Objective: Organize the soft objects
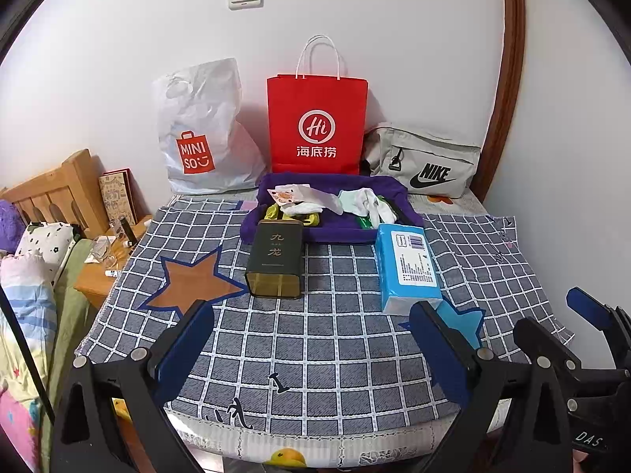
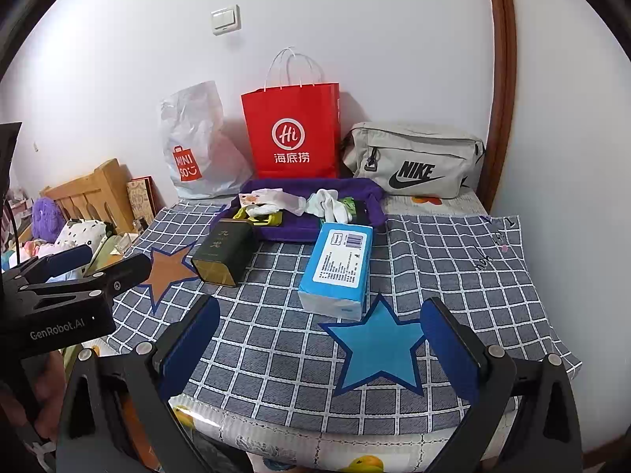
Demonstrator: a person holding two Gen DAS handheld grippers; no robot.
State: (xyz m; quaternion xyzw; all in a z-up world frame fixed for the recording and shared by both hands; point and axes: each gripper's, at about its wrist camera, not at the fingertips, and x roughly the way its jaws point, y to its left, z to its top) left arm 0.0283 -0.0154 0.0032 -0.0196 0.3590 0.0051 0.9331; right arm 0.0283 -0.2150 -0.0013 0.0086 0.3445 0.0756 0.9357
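Note:
A purple fabric tray [image 1: 335, 234] [image 2: 292, 232] sits at the back of the checked cloth. It holds white socks [image 1: 372, 203] [image 2: 329, 203], a patterned white cloth [image 1: 299, 195] and yellow-green pieces. In front of it lie a blue tissue pack [image 1: 408, 268] [image 2: 335, 268] and a dark green tin [image 1: 276, 260] [image 2: 223, 252]. My left gripper [image 1: 311, 351] [image 2: 98, 264] hovers open over the cloth's near edge, holding nothing. To its right, my right gripper [image 2: 319, 349] [image 1: 568, 323] is open too, above a blue star [image 2: 374, 347].
Against the wall stand a white Miniso plastic bag [image 1: 201, 130], a red paper bag [image 1: 317, 126] and a grey Nike pouch [image 1: 426, 161]. A wooden nightstand [image 1: 102, 272] with small items and a bed with pillows lie to the left. An orange star [image 1: 193, 280] marks the cloth.

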